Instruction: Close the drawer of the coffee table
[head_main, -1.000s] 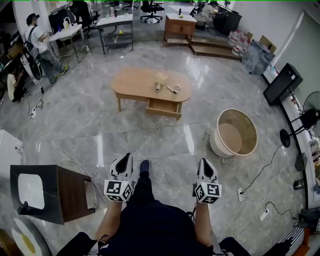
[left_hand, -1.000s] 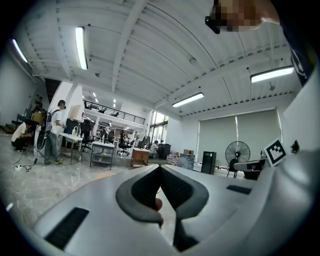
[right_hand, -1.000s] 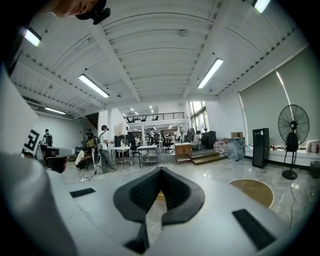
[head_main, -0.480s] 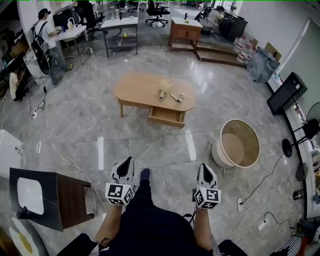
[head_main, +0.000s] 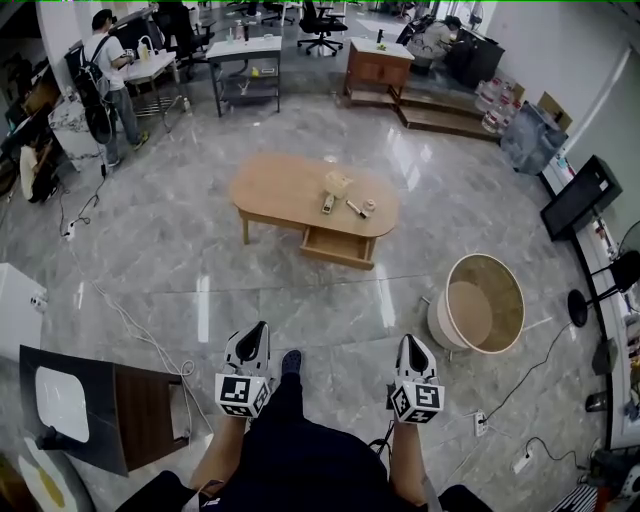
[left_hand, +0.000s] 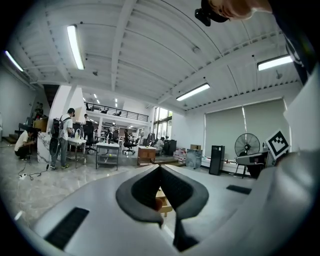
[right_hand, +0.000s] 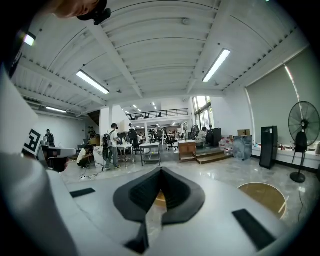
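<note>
Grippers shut and empty, a person stands on the glossy grey floor (head_main: 200, 230) of an open workshop, facing an oval wooden coffee table (head_main: 290, 185) that sits well ahead. Its drawer (head_main: 338, 247) stands pulled out from the near long side, toward the table's right end, with its wooden front clear of the frame. The left gripper (head_main: 258, 330) and the right gripper (head_main: 411, 343) are held on either side of the person's legs and point toward the table, each with a marker cube at its rear. Both gripper views show the dark jaws pressed tip to tip with nothing between them, and both grippers are well apart from the table. A few small objects (head_main: 345, 195) lie grouped on the tabletop above the drawer. To the right of the table a round white tub (head_main: 480, 300) with a wood-coloured inside rests on the floor. A dark side table (head_main: 130, 395) stands at the lower left, and a person in a cap and backpack (head_main: 105, 55) stands at a bench in the far left corner.
</note>
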